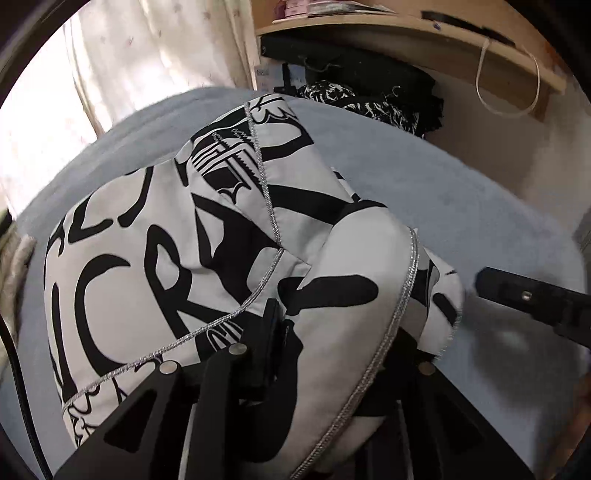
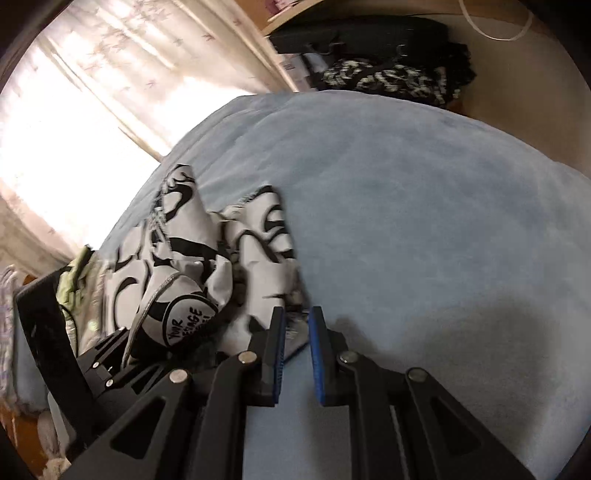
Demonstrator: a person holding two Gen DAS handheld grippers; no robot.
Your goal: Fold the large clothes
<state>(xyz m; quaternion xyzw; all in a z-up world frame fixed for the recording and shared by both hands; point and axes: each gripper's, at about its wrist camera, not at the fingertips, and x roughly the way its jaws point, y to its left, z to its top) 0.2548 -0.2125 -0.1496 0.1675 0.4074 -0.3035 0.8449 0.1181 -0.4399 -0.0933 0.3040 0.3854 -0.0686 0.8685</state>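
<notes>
A white garment with bold black lettering and silver piping (image 1: 221, 236) lies bunched on a light blue bed cover (image 1: 461, 206). My left gripper (image 1: 280, 332) is shut on a fold of this garment, which drapes over and hides its right finger. In the right wrist view the same garment (image 2: 207, 258) is heaped at the left. My right gripper (image 2: 297, 325) has its blue-padded jaws a small gap apart, with the garment's edge lying between the tips. The right gripper also shows in the left wrist view (image 1: 532, 302), beside the garment's right edge.
A wooden shelf (image 1: 424, 33) with a hanging white strap stands at the back right, with dark and black-and-white patterned clothes (image 1: 369, 96) below it. Bright curtains (image 2: 92, 110) fill the back left. Green fabric (image 2: 74, 284) lies at the bed's left edge.
</notes>
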